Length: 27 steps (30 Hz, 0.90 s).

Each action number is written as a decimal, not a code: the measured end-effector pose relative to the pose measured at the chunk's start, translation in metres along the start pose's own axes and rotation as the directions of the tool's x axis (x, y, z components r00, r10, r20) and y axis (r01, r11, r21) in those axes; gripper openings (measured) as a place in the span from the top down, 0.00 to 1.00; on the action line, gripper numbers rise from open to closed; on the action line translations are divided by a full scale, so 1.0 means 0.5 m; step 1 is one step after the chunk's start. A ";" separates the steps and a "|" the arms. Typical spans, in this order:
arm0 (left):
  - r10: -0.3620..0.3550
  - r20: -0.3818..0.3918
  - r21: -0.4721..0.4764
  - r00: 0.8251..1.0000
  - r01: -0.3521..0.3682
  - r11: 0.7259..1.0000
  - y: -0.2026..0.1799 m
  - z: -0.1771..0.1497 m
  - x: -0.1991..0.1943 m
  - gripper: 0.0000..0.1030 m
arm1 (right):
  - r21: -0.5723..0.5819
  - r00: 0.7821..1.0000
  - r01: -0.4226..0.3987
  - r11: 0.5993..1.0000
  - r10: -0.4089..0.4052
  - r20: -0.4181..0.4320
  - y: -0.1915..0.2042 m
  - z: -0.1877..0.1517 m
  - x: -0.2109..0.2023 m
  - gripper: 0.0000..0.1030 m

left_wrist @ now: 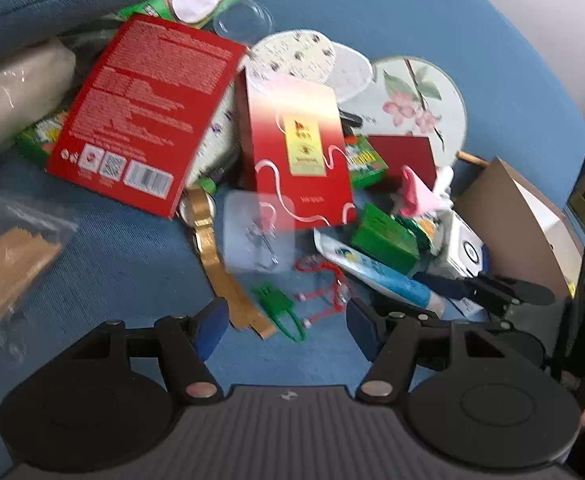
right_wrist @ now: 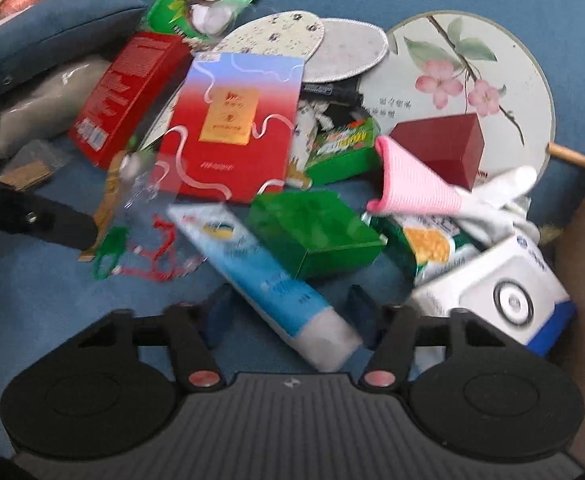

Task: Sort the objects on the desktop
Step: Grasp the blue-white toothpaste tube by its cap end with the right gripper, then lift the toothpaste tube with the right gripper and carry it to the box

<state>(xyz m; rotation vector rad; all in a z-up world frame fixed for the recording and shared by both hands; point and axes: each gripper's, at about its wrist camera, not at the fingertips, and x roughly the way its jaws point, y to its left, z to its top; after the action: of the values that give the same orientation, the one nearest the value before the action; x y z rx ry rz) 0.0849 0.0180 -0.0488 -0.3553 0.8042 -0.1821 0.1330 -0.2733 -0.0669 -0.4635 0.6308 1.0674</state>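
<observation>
Angled down over blue-covered clutter: right hand-held gripper (right_wrist: pixel 288 312) half-open, fingers either side of the blue-and-white tube (right_wrist: pixel 260 268), contact unclear; left hand-held gripper (left_wrist: pixel 286 326) open, empty, above a green clip (left_wrist: pixel 280 308).

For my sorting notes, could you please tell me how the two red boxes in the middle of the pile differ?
The left red box shows dense white print and a barcode; the right red box shows a gold label and white ribbon lines. The left red box looks wider and is plain red, while the right red box fades paler toward its top. Both are flat, rectangular and lie tilted on other clutter.
</observation>
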 end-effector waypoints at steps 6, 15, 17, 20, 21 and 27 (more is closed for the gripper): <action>-0.032 -0.052 0.024 0.998 0.034 0.999 -0.039 -0.035 -0.007 0.35 | 0.029 1.000 0.013 0.999 -0.013 -0.018 0.046 -0.055 -0.072 0.72; -0.080 -0.101 0.072 0.992 0.087 0.994 -0.109 -0.077 0.000 0.35 | 0.151 0.999 -0.022 0.988 0.026 -0.020 0.132 -0.135 -0.179 0.73; -0.073 -0.102 0.097 0.992 0.083 0.992 -0.128 -0.087 0.004 0.35 | 0.162 0.999 -0.030 0.986 0.033 -0.017 0.142 -0.146 -0.193 0.73; -0.040 -0.098 0.144 0.994 0.054 0.988 -0.158 -0.097 0.011 0.38 | 0.190 0.999 -0.047 0.981 0.050 -0.011 0.151 -0.157 -0.210 0.73; -0.037 -0.102 0.145 0.994 0.051 0.988 -0.164 -0.099 0.012 0.41 | 0.192 0.998 -0.058 0.980 0.060 -0.004 0.155 -0.162 -0.214 0.73; 0.032 -0.112 0.169 0.993 -0.013 0.985 -0.190 -0.109 0.016 0.71 | 0.191 0.998 -0.067 0.979 0.069 -0.001 0.160 -0.169 -0.221 0.72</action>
<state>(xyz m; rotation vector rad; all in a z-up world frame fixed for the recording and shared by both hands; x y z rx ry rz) 0.0481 -0.0855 -0.0533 -0.1772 0.8985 -0.2496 0.0021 -0.3656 -0.0583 -0.2805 0.7527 1.0582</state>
